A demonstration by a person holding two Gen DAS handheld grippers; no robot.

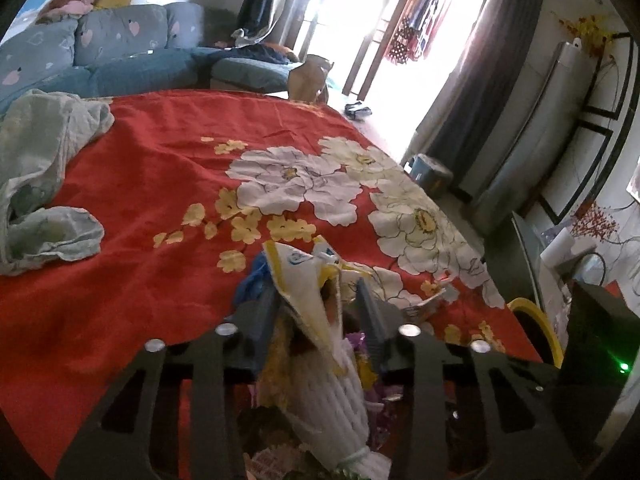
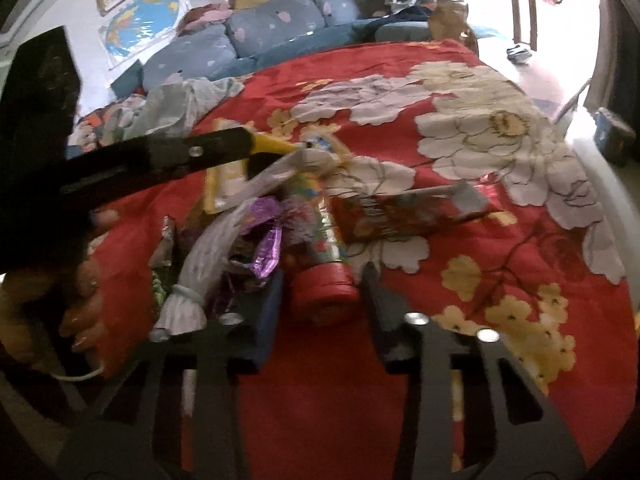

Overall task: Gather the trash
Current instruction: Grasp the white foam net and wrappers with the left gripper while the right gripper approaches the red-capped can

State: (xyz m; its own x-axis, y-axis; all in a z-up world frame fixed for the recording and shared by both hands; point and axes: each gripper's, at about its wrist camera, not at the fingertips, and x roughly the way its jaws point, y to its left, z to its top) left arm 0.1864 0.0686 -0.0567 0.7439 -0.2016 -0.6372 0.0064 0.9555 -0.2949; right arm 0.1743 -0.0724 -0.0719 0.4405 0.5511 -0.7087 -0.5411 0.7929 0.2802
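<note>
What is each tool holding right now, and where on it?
Left tool: the yellow-and-white crumpled wrapper, mid-length. Right tool: the red-capped printed tube, at its cap end.

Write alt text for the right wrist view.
The right gripper has its jaws around a red-capped tube in a heap of wrappers on a red floral cloth. The left gripper reaches in beside it; a sofa stands behind.

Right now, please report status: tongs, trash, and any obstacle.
Left tongs shut on white-and-yellow paper wrapper. Right tongs astride red-capped printed tube, grip unclear. Pale crumpled cloth lies apart.
</note>
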